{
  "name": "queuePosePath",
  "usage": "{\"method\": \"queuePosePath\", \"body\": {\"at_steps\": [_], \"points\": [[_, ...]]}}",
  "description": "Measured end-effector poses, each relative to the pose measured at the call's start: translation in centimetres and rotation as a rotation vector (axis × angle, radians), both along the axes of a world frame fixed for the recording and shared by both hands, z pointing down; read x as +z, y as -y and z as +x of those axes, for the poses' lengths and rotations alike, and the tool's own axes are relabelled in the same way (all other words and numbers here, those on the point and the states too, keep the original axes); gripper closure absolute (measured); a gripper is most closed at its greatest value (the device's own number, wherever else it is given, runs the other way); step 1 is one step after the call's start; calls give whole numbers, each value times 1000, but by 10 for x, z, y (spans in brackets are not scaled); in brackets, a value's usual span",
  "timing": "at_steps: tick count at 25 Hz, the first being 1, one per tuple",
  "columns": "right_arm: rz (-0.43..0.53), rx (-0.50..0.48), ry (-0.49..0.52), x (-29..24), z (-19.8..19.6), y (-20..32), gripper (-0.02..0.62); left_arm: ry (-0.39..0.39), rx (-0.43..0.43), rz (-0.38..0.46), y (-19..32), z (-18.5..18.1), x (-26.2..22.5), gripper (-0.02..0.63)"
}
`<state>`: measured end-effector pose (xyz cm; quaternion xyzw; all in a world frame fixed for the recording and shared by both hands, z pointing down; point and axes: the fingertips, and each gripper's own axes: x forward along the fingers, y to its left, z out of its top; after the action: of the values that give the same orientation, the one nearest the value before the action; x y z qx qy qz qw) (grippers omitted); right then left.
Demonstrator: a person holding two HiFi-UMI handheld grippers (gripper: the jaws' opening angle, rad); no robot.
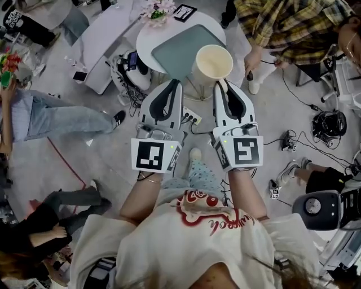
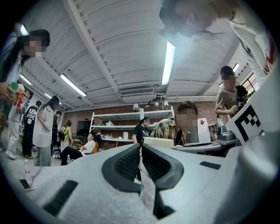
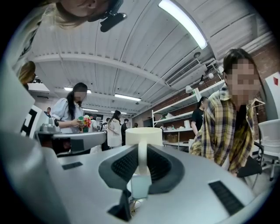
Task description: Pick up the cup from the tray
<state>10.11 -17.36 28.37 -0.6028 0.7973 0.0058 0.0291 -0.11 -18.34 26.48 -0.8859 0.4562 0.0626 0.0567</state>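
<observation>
My right gripper (image 1: 223, 84) is shut on the handle of a cream cup (image 1: 214, 61), which hangs upright in the air in front of me. In the right gripper view the cup (image 3: 143, 134) stands just beyond the jaws, its handle pinched between the black pads (image 3: 124, 165). A grey-green tray (image 1: 179, 48) lies on the round white table (image 1: 148, 38), just behind and left of the cup. The left gripper (image 1: 175, 86) hovers beside the right one, its jaws together with nothing between them; its tips (image 2: 141, 148) meet in the left gripper view.
Flowers (image 1: 158, 10) and a dark flat device (image 1: 184, 12) sit at the table's far edge. A person in a plaid shirt (image 1: 293, 25) stands close on the right. Other people sit at left (image 1: 56, 118). Cables and a power strip (image 1: 190, 117) lie on the floor.
</observation>
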Motion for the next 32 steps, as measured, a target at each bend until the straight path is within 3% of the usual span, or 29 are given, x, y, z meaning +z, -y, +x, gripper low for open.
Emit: {"method": "queuePosePath", "body": {"at_steps": [15, 32], "points": [[-14, 11, 5, -10, -44, -162, 540, 12, 21, 22, -152, -43, -24, 580], [9, -48, -42, -21, -32, -223, 540, -21, 3, 26, -217, -18, -33, 580]]}}
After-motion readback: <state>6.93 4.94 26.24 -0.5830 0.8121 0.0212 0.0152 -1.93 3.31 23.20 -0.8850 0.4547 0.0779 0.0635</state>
